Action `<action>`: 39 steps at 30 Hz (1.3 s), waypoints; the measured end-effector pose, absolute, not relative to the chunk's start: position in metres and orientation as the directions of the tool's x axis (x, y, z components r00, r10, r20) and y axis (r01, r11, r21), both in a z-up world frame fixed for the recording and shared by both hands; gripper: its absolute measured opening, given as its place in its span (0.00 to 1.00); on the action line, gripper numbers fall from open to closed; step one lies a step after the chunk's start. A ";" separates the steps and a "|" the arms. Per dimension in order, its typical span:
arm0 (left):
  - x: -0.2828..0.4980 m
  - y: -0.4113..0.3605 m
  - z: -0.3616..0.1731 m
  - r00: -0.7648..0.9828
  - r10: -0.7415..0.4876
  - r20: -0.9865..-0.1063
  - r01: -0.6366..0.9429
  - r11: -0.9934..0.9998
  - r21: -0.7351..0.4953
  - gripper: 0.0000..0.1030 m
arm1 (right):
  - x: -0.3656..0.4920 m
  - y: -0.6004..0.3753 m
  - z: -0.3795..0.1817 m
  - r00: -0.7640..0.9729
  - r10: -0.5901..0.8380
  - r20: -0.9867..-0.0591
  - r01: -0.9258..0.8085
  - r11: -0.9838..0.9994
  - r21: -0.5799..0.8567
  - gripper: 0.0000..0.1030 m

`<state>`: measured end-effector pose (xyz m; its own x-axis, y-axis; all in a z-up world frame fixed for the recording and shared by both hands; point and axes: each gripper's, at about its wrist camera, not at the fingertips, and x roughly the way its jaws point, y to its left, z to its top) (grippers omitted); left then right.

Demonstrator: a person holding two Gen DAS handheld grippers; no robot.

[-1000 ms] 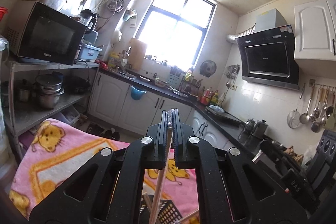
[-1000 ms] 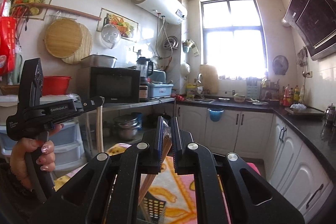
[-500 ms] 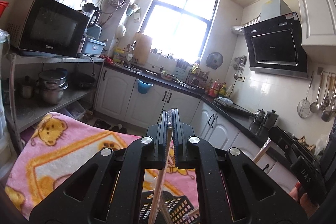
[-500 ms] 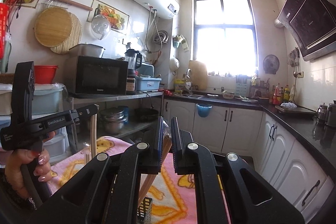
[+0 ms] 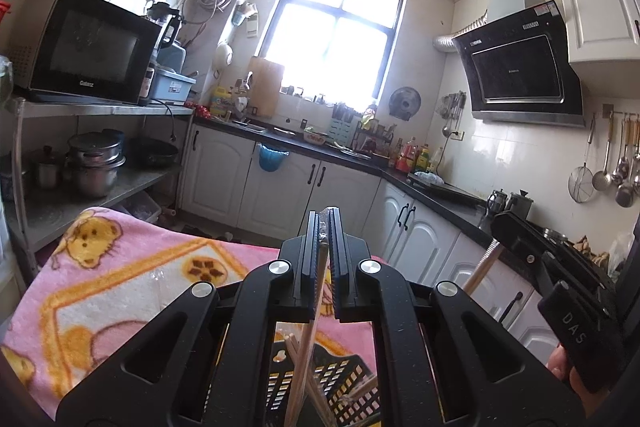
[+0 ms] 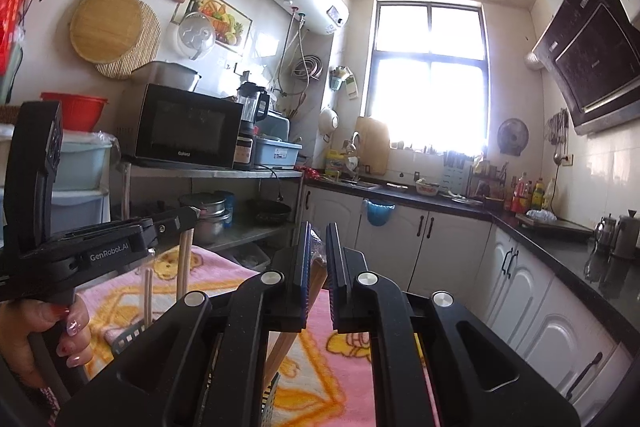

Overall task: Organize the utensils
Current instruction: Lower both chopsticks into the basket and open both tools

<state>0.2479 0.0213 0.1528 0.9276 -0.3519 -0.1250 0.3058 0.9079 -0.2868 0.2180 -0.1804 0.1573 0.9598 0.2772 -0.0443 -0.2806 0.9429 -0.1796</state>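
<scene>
My left gripper [image 5: 324, 227] is shut on a pale wooden chopstick [image 5: 308, 339] that hangs down into a black perforated basket [image 5: 348, 383] holding other chopsticks. My right gripper [image 6: 318, 239] is shut on a brown wooden utensil handle [image 6: 296, 323] that slants down toward the same basket [image 6: 128, 337]. In the right wrist view the left gripper [image 6: 188, 217] stands at the left with its chopstick [image 6: 184, 259] hanging upright. In the left wrist view the right gripper's utensil [image 5: 480, 269] shows at the right.
The basket sits on a pink blanket with yellow bears [image 5: 104, 279]. A metal shelf with a microwave [image 5: 88, 47] and pots [image 5: 94, 163] stands at the left. White cabinets under a black counter [image 5: 360, 159] run along the back and right.
Both grippers have lifted and tilted a little, so the basket and blanket show more in the left wrist view. The left gripper sits lower and nearer in the right wrist view. Both grips are unchanged.
</scene>
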 end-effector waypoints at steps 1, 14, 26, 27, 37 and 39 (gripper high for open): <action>0.248 0.021 0.151 0.926 -0.355 -0.126 0.309 0.906 -0.288 0.03 | 0.218 -0.178 0.155 0.960 0.275 -0.042 -0.278 0.942 -0.189 0.07; 0.246 0.018 0.126 0.918 -0.360 -0.167 0.300 0.905 -0.303 0.03 | 0.226 -0.169 0.128 0.961 0.269 -0.065 -0.277 0.935 -0.222 0.08; 0.243 0.021 0.113 0.905 -0.343 -0.253 0.254 0.911 -0.326 0.03 | 0.230 -0.180 0.115 0.942 0.298 -0.155 -0.315 0.944 -0.098 0.17; 0.242 0.022 0.112 0.904 -0.340 -0.260 0.249 0.911 -0.328 0.03 | 0.229 -0.183 0.114 0.939 0.303 -0.162 -0.319 0.944 -0.083 0.19; 0.236 0.026 0.108 0.891 -0.343 -0.296 0.235 0.908 -0.347 0.06 | 0.218 -0.206 0.113 0.918 0.337 -0.210 -0.333 0.941 0.056 0.38; 0.234 0.026 0.108 0.890 -0.347 -0.296 0.239 0.907 -0.346 0.16 | 0.216 -0.210 0.112 0.915 0.338 -0.221 -0.330 0.941 0.073 0.39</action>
<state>0.2337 0.0262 0.1079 0.8898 -0.3474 -0.2958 0.2392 0.9072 -0.3459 0.2158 -0.2103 0.1124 0.9148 0.3382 -0.2209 -0.3303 0.9410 0.0731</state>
